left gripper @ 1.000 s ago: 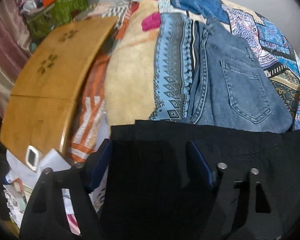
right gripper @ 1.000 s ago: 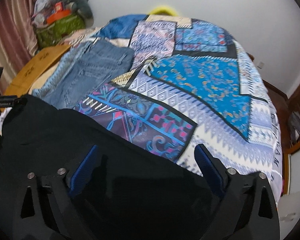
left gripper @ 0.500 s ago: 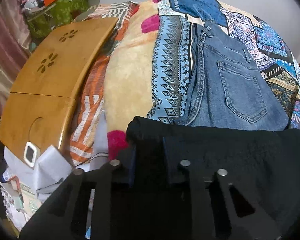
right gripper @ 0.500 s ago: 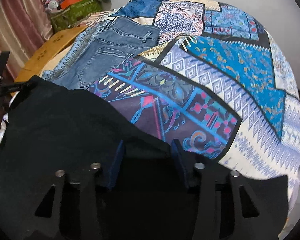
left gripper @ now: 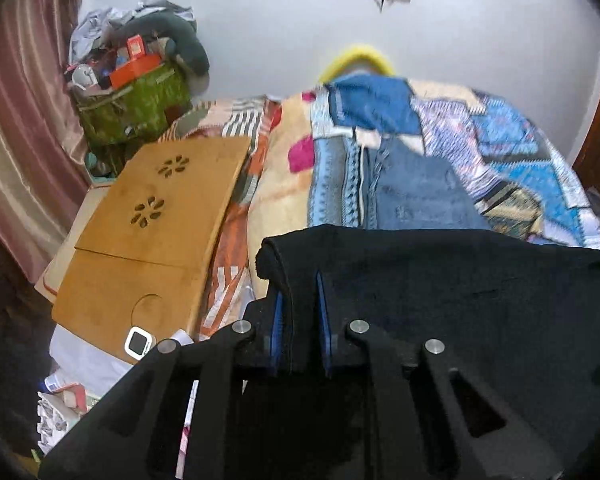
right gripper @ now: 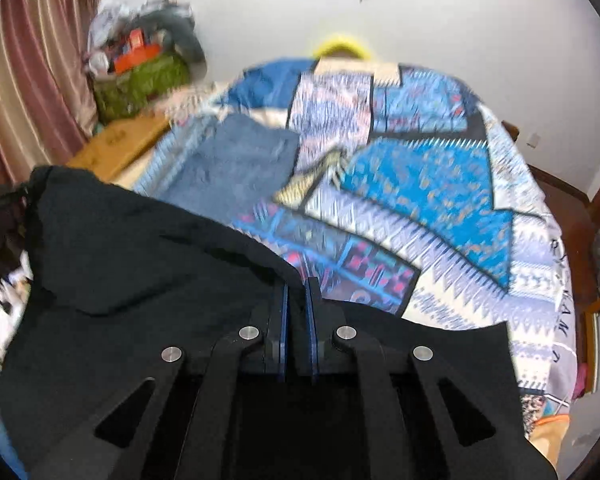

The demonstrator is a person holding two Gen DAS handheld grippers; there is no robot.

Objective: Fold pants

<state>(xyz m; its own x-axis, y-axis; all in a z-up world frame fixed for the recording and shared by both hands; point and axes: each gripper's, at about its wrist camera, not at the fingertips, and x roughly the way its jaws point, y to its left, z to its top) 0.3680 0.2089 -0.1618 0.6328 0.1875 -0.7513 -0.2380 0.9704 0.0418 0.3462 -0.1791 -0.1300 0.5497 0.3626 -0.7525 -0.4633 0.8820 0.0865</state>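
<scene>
The black pants (left gripper: 440, 280) hang stretched between my two grippers, lifted above the near end of the bed. My left gripper (left gripper: 298, 308) is shut on the left end of their top edge. My right gripper (right gripper: 296, 300) is shut on the right part of the same edge, and the black cloth (right gripper: 140, 256) spreads away to its left. The lower part of the pants is hidden below both views.
Folded blue jeans (left gripper: 416, 196) lie on the patterned bedspread (right gripper: 432, 184) beyond the pants. A wooden lap table (left gripper: 160, 236) lies at the bed's left side. A green bag with clutter (left gripper: 136, 100) stands in the far left corner by the curtain (left gripper: 20, 120).
Both grippers closed on the black pants' edge and lifted it. The views tilted up, so the far wall and more of the room show now.
</scene>
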